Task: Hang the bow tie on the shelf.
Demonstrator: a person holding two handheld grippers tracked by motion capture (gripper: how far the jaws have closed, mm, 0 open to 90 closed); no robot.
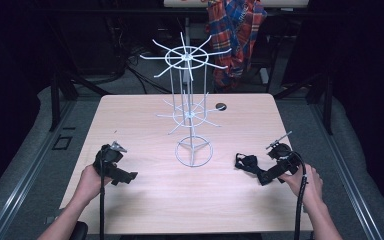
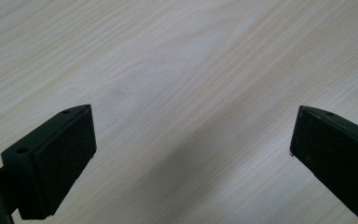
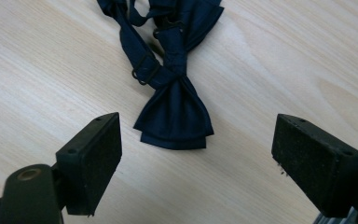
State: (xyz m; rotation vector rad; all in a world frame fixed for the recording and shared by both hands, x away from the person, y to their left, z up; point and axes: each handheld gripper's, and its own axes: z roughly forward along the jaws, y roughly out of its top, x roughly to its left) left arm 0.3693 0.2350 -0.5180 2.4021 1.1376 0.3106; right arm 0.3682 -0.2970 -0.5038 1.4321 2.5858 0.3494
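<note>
Upper end of the dark bow tie [image 3: 175,105] cut off at the top of the right gripper view; strap and buckle tangled, hard to trace; lies flat on the table [image 1: 145,200], right of the white wire rack [image 1: 192,112] and well clear of the table's edges; bare wood all around. Right gripper [image 3: 196,163] spread wide, gripping nothing, just short of the tie's near wing. Left gripper [image 2: 193,158] left of the rack, equally wide, empty, over bare wood.

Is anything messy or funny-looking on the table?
Only a little: the dark blue bow tie lies flat on the table with its strap bunched up, not hung on the white wire rack. Nothing looks spilled or broken.
</note>
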